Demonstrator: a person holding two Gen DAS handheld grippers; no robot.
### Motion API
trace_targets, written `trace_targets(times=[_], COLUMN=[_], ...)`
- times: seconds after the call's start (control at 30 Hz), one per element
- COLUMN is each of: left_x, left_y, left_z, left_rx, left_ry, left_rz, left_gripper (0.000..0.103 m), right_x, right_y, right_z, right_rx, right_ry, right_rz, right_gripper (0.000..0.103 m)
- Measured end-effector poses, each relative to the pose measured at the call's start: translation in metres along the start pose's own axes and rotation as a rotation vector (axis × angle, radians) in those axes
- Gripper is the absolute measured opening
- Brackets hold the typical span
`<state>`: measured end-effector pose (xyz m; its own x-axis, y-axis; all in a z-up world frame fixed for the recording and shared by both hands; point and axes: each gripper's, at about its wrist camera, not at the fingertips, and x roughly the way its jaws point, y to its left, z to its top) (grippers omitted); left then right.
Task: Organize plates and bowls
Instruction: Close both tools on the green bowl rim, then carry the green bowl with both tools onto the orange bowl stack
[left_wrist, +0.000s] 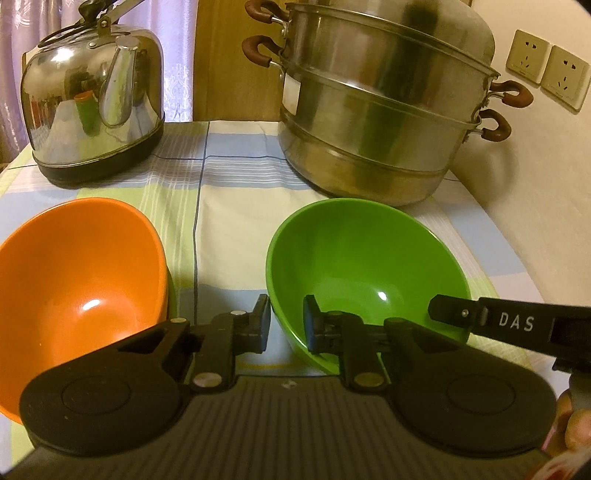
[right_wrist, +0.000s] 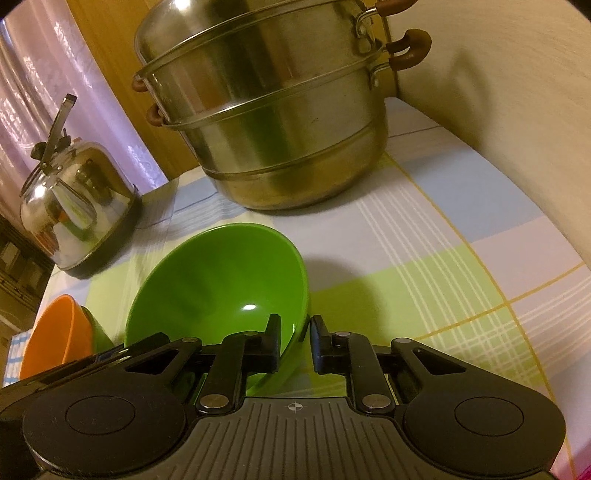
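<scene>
While the green bowl (left_wrist: 365, 280) sits tilted at 6 o'clock from the steamer (left_wrist: 384, 103), with the orange bowl (left_wrist: 81, 280) well apart at its 9 o'clock, the left gripper (left_wrist: 286, 325) straddles its near-left rim and the right gripper (right_wrist: 295, 341) its right rim. Both have jaws slightly parted; contact cannot be told. It looks light, stiff and glossy, likely slippery plastic, so pinching the thin rim squarely seems safest.
</scene>
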<state>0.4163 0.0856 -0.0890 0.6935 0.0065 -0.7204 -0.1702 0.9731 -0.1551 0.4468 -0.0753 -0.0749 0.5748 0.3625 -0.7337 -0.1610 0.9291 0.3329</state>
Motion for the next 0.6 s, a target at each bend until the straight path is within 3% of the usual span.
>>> trace_targets(times=[0.33, 0.6], left_x=[-0.006, -0.003], left_y=[-0.002, 0.001], left_z=[-0.004, -0.004], left_rx=[-0.025, -0.047], left_ry=[0.060, 0.067], left_rz=[-0.091, -0.101], left_gripper=[0.016, 0.016], right_x=[-0.015, -0.019], right_y=[-0.009, -0.011], right_z=[-0.001, -0.003], right_rx=[0.013, 0.000], right_ry=[0.039, 0.045], right_rz=[-0.049, -0.047], right_gripper=[0.014, 0.014])
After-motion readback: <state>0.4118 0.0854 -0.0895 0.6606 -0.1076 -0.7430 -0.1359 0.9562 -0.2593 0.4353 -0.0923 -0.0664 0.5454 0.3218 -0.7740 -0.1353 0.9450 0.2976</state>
